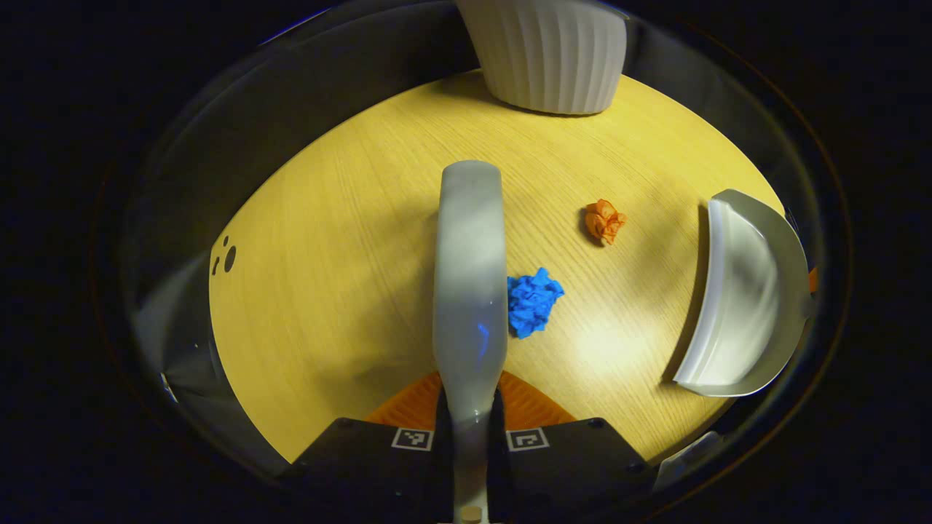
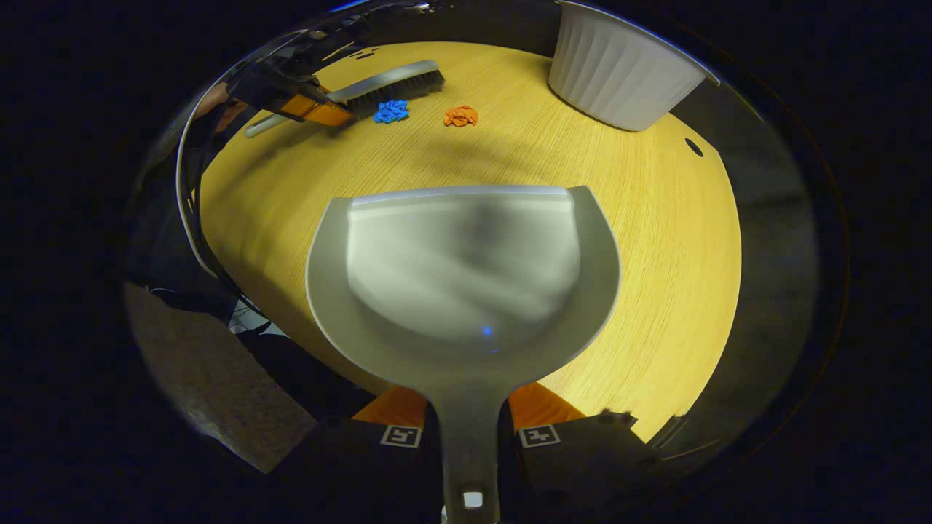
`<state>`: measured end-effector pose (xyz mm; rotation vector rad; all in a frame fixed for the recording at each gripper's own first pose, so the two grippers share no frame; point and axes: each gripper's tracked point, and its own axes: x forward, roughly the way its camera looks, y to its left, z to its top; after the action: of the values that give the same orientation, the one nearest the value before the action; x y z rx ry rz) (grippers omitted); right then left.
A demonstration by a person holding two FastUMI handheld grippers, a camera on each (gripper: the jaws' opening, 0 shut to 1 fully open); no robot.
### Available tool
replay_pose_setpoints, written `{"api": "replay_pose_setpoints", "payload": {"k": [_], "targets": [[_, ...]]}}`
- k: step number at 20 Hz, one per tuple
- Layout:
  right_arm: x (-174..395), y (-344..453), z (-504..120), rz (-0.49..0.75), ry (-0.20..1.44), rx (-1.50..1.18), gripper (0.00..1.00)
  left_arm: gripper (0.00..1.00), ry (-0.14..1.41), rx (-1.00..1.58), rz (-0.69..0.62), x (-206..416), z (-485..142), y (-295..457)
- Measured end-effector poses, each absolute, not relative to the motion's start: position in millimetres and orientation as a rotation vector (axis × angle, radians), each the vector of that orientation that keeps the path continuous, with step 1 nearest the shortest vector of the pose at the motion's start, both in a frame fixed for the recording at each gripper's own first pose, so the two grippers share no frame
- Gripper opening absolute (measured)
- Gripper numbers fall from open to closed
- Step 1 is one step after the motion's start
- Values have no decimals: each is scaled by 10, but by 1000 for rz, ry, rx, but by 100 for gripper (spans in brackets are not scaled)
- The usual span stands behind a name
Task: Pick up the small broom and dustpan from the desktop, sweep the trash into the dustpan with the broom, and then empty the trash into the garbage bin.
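Left gripper view: the left gripper [image 1: 470, 418] is clamping both fingers on the handle of the small grey plastic broom [image 1: 470, 276], which is extending forward over the round yellow wood-grain desk [image 1: 328, 291]. A crumpled blue paper scrap [image 1: 534, 302] is lying just beside the broom's right side; a crumpled orange paper scrap [image 1: 604, 220] is lying near it, farther toward the desk's far edge. The grey plastic dustpan [image 1: 743, 298] is sitting near the desk's right edge, well apart from both scraps. The white ribbed garbage bin [image 1: 550, 54] is standing at the far edge.

Right gripper view: the right gripper [image 2: 470, 426] is closing both fingers on the dustpan [image 2: 466, 269] handle, and the pan is holding no trash. The broom [image 2: 393, 84], the blue scrap [image 2: 391, 111] and the orange scrap [image 2: 460, 116] are lying toward the far left edge; the bin [image 2: 619, 73] is standing at the far right edge.

Progress assessment: both tools are picked up. Sweeping both scraps into the dustpan and emptying it into the bin are remaining.
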<state>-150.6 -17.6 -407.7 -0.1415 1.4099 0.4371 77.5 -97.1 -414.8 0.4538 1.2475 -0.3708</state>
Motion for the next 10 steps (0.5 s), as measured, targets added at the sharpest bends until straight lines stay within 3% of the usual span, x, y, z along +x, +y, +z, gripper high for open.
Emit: {"api": "replay_pose_setpoints", "payload": {"k": [6,7,10], "targets": [[-1490,-206,-4189,468,1396,-153,33,22,1261,440,-578,487,-4120,-1608],[-1479,-217,-4214,477,1386,-159,29,22,1266,439,-612,426,-4130,-1708],[-1477,-270,-4262,495,1355,-170,34,22,1282,429,-696,225,-4121,-1928]]}}
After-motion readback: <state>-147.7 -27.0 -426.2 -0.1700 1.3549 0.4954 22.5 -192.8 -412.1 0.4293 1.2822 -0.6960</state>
